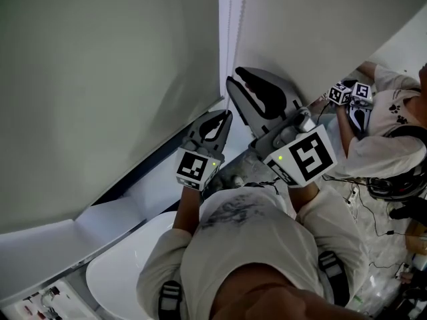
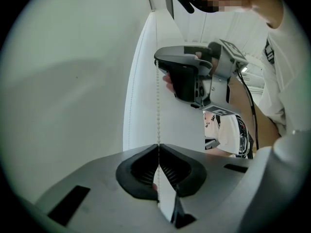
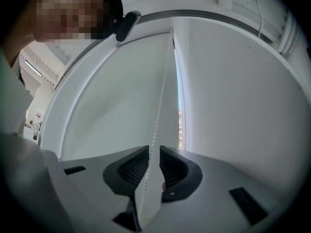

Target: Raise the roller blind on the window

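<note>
Okay, head view: roller blind (image 1: 100, 99) fills the left half, lowered; left gripper (image 1: 225, 117) and right gripper (image 1: 235, 74) sit stacked at its right edge, centre frame. Left gripper view: jaws shut on the bead chain (image 2: 158, 106) at bottom centre, with the right gripper above it. Right gripper view: jaws slightly apart, chain threading the gap unclamped, sliver of window (image 3: 181, 125) beside it. Risks: pulling before the right closes lets beads slip; the wrong strand would lower the blind, not raise it; an off-axis yank could derail the chain.
</note>
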